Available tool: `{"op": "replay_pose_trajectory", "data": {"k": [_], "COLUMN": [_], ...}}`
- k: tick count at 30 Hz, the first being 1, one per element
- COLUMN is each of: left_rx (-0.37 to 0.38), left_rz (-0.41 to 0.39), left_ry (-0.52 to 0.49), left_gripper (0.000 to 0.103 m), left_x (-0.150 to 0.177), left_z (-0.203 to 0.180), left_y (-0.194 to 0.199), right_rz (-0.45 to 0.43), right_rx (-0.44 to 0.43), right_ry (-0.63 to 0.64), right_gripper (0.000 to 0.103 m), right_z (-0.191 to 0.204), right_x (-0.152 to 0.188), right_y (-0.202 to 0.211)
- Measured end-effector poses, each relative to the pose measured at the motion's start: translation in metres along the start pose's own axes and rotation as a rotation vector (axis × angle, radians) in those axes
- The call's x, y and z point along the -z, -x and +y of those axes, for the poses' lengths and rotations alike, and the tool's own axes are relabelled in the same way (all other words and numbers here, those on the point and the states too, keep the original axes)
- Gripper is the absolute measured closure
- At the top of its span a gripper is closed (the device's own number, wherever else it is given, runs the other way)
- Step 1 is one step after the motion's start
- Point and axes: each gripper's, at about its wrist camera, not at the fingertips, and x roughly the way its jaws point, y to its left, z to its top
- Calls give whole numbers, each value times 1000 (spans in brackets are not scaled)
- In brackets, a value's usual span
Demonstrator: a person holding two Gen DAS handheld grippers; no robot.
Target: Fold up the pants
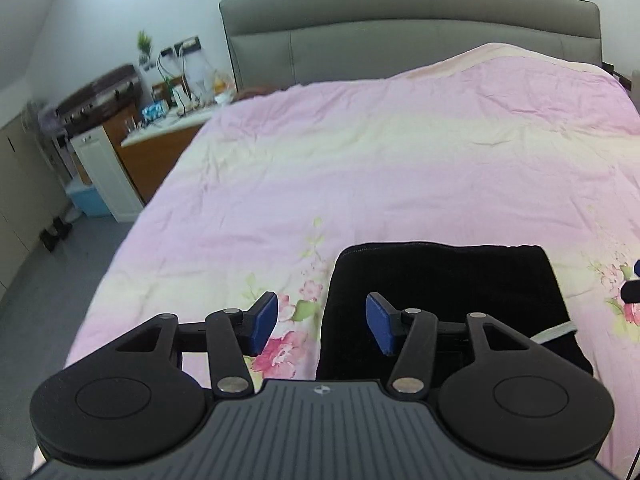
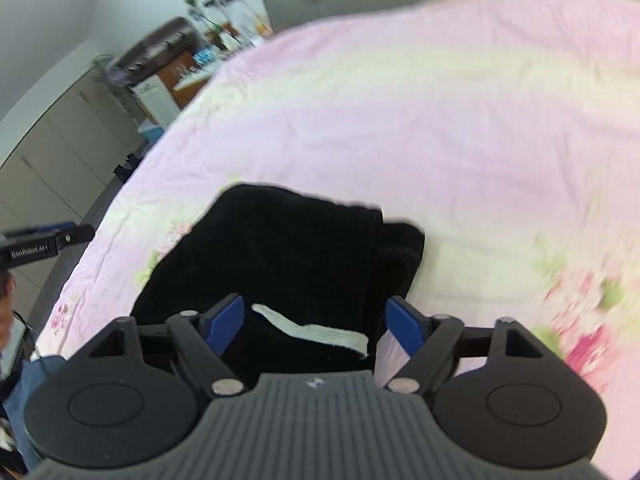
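While both tongs hang above the bed, the scene reads as follows.

Pants: the black pants (image 1: 444, 300) lie folded into a compact block on the bedspread, in the lower right of the left wrist view and the lower centre of the right wrist view (image 2: 280, 256).

Drawstring: a white drawstring (image 2: 316, 332) lies across the near end of the pants; in the left wrist view only a short stretch shows at the lower right (image 1: 554, 332).

Left gripper: the left gripper (image 1: 322, 324) has its blue pads spread apart, nothing between them. One pad sits over the floral print, the other over the left edge of the pants (above the cloth, not pressing on it). Its side also shows at the left edge of the right wrist view (image 2: 44, 246).

Right gripper: the right gripper (image 2: 316, 322) stands spread wide, its blue pads to either side of the drawstring end of the pants, clear of the cloth and pinching nothing.

Bedspread: the pink and pale yellow bedspread (image 1: 360, 152) with flower prints covers the whole bed; it is lightly creased.

Headboard: a grey padded headboard (image 1: 408, 28) runs across the top of the left wrist view.

Side furniture: a cluttered wooden desk (image 1: 160, 136) stands in the upper left, beside the bed, with a white cabinet (image 1: 104, 168) in front of it (details blurred).
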Motion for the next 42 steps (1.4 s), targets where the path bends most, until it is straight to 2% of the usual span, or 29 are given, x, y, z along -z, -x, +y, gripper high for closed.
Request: {"op": "replay_pose_trajectory", "data": {"k": [3, 6, 8, 11, 15, 20, 23, 27, 30, 34, 42], "left_rx": [13, 18, 18, 17, -23, -77, -89, -104, -93, -87, -77], "left_rz": [-81, -155, -196, -239, -249, -267, -256, -195, -138, -92, -62], "left_ry": [-21, -20, -15, 18, 28, 31, 66, 105, 113, 103, 105], "left_gripper": [39, 38, 38, 36, 32, 26, 24, 22, 22, 22, 20], "left_x": [9, 28, 44, 65, 90, 120, 138, 158, 168, 177, 181], "left_z": [-18, -39, -52, -67, -86, -104, -108, -111, -114, -119, -122], "left_y": [47, 83, 98, 115, 127, 138, 134, 117, 104, 97, 88], "right_rz": [-107, -207, -265, -299, -325, -363, -372, -332, -295, -278, -242], "right_rx": [5, 40, 51, 65, 81, 97, 133, 150, 131, 150, 170], "right_ry": [87, 129, 172, 218, 216, 157, 175, 202, 212, 241, 228], "right_gripper": [22, 5, 5, 5, 5, 5, 5, 5, 5, 5, 5], "right_z": [20, 39, 47, 56, 60, 61, 65, 70, 70, 72, 63], "right_x": [9, 28, 44, 75, 120, 166, 187, 205, 213, 220, 225], "right_y": [48, 89, 113, 140, 161, 163, 154, 137, 125, 114, 105]}}
